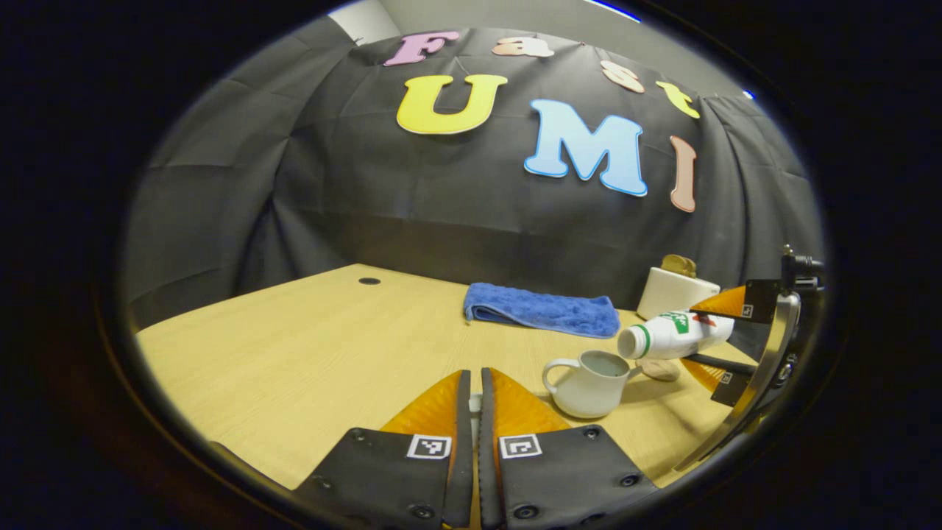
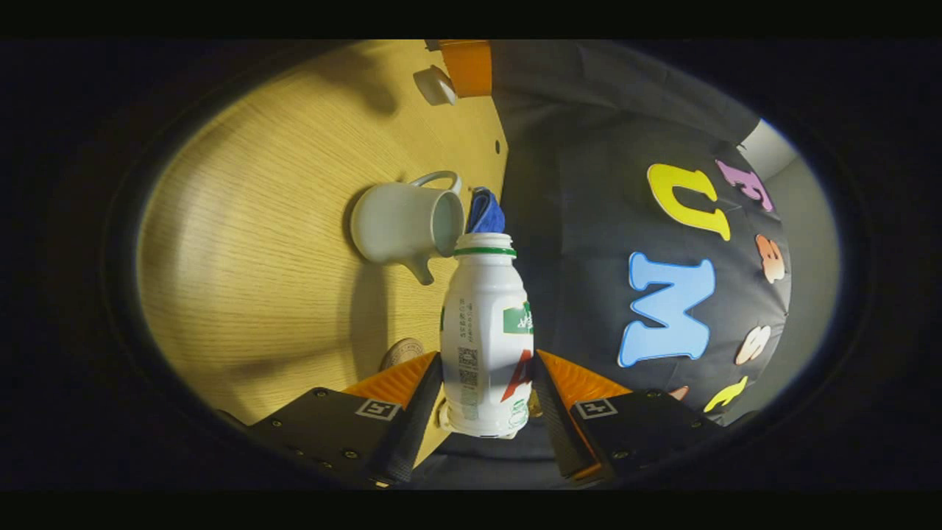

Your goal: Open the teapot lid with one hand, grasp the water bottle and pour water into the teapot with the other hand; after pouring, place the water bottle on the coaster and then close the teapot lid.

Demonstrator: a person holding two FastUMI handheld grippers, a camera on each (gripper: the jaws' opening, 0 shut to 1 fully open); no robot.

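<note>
The right hand-held gripper is clamped on the lower body of the white plastic water bottle, one finger on each side, and holds it tipped on its side. The uncapped mouth, ringed with a green band, sits just beside the rim of the white ceramic teapot, which stands open on the counter ahead of that gripper. No stream is visible, so I cannot tell whether water is running.

The left hand-held gripper hangs over the counter with its fingers drawn together on something small and pale, probably the lid, though too little shows to be sure. The teapot lies ahead of it and to its right.

The bottle looks light, smooth and slightly yielding, so I judge a firm hold low on the straight wall suits it. The teapot is glazed, hard and breakable, with a looped handle and short spout.

A round coaster lies under the bottle, just beyond the teapot. Farther off lie a folded blue terry towel and a white box.
</note>
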